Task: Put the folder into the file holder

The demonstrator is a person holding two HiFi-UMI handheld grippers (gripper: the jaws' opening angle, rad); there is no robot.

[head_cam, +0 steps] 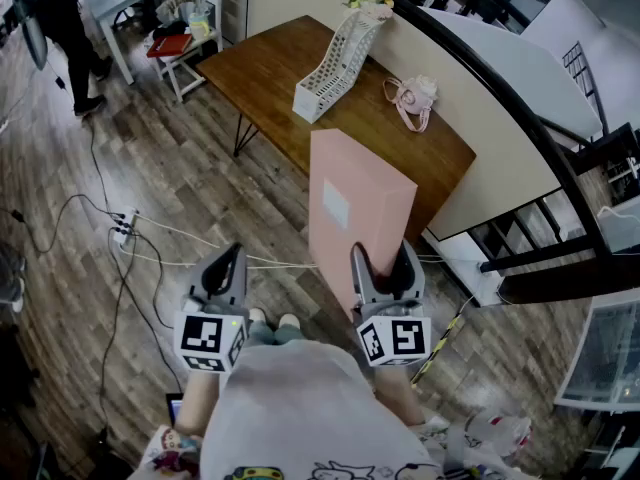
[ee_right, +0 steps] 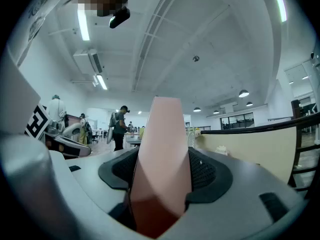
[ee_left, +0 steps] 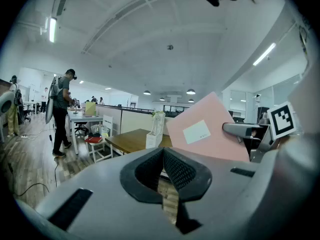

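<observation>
The right gripper [head_cam: 385, 256] clamps the lower end of a tall pink cardboard folder [head_cam: 355, 193]; the left gripper [head_cam: 228, 260], jaws pressed together, hangs alongside.

1. A brown wooden table [head_cam: 255, 73] stands on thin dark legs on the floor. One long edge runs against a beige partition [head_cam: 480, 118].
2. A white mesh file holder [head_cam: 335, 63] stands upright on the far half of the table. Its tall end is toward the far corner and its low end toward the table's middle.
3. A small pink thing with a strap [head_cam: 412, 100] lies near the partition-side edge, close to the file holder but apart from it. What it is cannot be made out.
4. The floor [head_cam: 170, 168] is grey-brown planks. A white power strip [head_cam: 124, 226] lies on it, well off the table's near-left edge, with cables [head_cam: 200, 240] running from it across the boards.
</observation>
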